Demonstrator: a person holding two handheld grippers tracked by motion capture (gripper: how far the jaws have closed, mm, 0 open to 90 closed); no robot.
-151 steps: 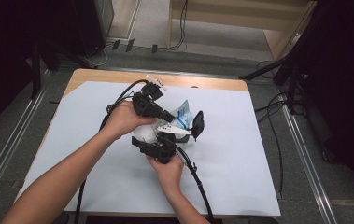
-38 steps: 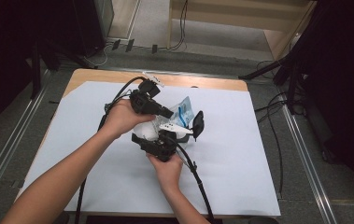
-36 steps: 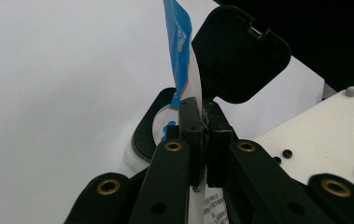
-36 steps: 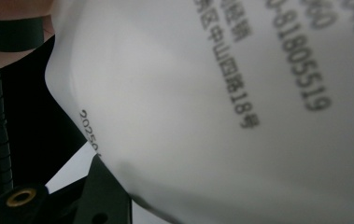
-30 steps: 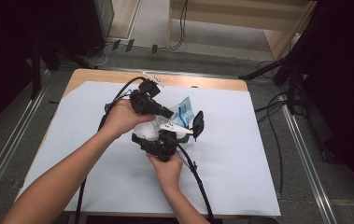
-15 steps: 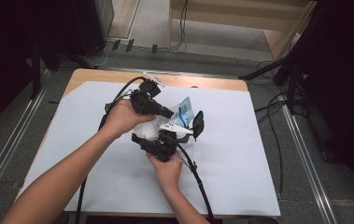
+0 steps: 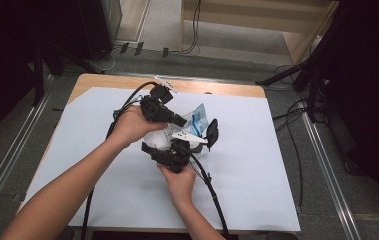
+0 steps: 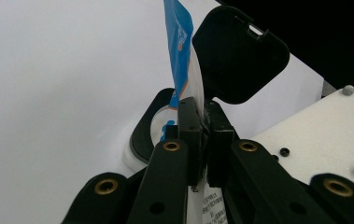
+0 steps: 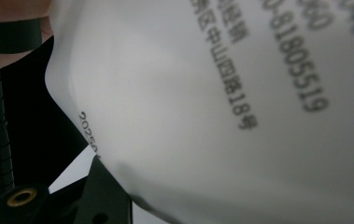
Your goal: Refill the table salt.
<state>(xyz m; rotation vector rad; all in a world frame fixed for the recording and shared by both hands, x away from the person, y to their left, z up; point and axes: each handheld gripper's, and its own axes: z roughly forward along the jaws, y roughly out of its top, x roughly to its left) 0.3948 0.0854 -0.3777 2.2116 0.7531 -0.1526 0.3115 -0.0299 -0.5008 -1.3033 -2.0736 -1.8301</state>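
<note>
Jaws of left gripper (image 8: 201,140) pinched tight on blue-white pouch (image 8: 184,60) — right gripper (image 7: 169,152) holds pouch's white lower part w/ jaws partway closed, above white sheet (image 7: 257,165).

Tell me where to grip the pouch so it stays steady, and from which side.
Grip the pouch by its flat upper edge, coming from the side so the fingers close across the thin film. It stands on edge there, thin enough to pinch, as the left gripper does now. The right gripper is at the fuller white body, which looks too bulging and soft for a firm pinch.
</note>
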